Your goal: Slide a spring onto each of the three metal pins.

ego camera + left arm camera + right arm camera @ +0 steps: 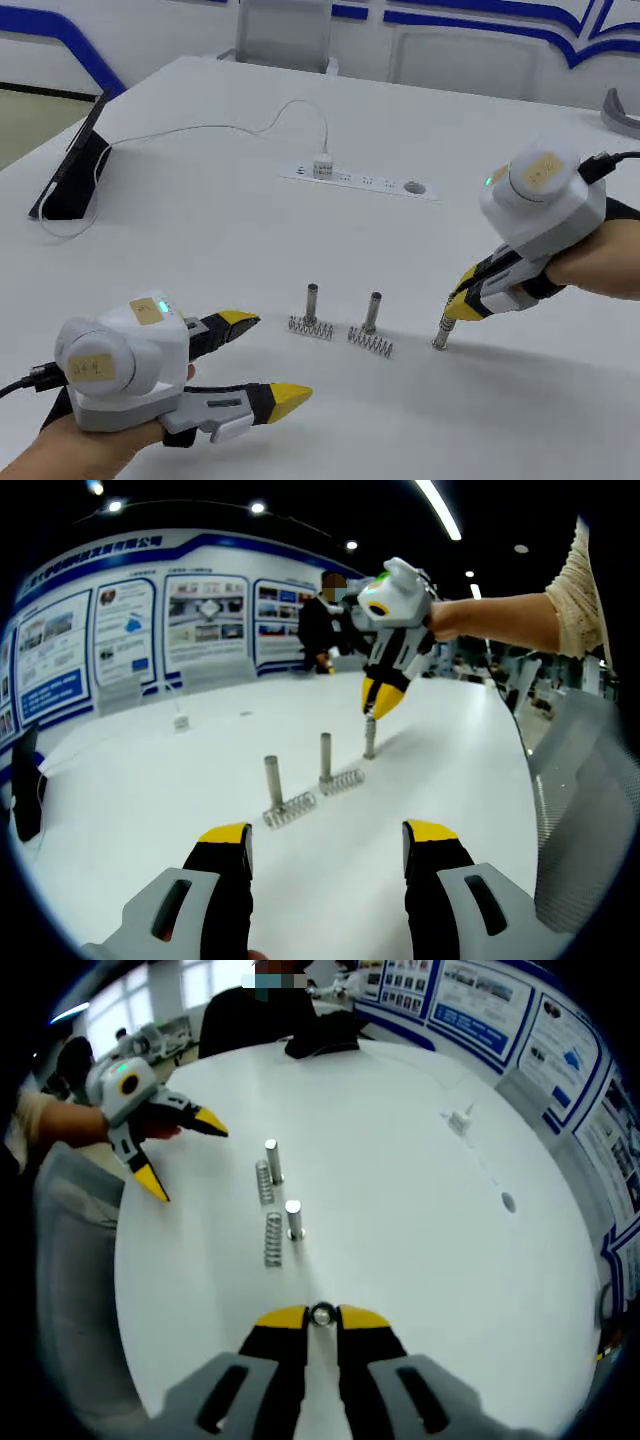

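Two bare metal pins [312, 300] [373, 310] stand upright mid-table. A loose spring lies flat at the foot of each [310, 327] [370, 342]. To their right, a third spring [442, 332] stands slightly tilted on the table, apparently sleeved over the third pin. My right gripper [462, 303] comes down on its top, shut on the spring [322, 1313]. My left gripper [262, 360] hovers low at the front left, open and holding nothing, short of the pins [273, 780] [325, 755].
A recessed socket strip [360, 182] with a white plug and cable [322, 165] lies beyond the pins. A black device [70, 170] leans at the far left edge. A grey chair [285, 35] stands behind the table.
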The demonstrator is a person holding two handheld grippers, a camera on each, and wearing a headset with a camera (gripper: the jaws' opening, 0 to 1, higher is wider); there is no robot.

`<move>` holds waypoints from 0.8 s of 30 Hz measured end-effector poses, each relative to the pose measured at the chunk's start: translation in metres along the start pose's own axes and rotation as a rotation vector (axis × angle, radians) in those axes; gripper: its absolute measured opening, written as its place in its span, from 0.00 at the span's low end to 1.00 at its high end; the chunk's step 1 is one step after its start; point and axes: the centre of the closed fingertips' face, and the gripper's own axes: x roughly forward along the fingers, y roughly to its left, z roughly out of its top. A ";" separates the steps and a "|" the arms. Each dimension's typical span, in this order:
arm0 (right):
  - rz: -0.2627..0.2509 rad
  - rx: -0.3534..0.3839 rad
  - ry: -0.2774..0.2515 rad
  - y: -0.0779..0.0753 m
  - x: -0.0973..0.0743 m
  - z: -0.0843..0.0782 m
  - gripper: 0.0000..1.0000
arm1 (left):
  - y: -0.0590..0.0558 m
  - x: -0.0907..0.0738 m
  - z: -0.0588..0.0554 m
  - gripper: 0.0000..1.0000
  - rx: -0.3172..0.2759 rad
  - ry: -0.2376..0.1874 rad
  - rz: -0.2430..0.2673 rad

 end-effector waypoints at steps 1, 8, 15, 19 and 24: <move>0.001 0.005 0.002 0.000 0.002 -0.001 0.12 | 0.000 0.000 0.000 0.61 0.000 0.001 -0.001; 0.007 0.028 0.015 0.001 0.010 -0.007 0.12 | -0.001 0.001 0.000 0.61 -0.001 0.001 -0.002; 0.015 0.041 0.038 0.001 0.019 -0.014 0.12 | -0.001 0.000 -0.001 0.61 -0.001 0.005 -0.001; 0.020 0.053 0.033 0.002 0.022 -0.013 0.12 | 0.000 -0.001 0.000 0.61 -0.001 0.005 0.004; 0.026 0.056 0.035 0.002 0.022 -0.013 0.12 | 0.000 -0.001 0.000 0.61 -0.003 0.005 0.006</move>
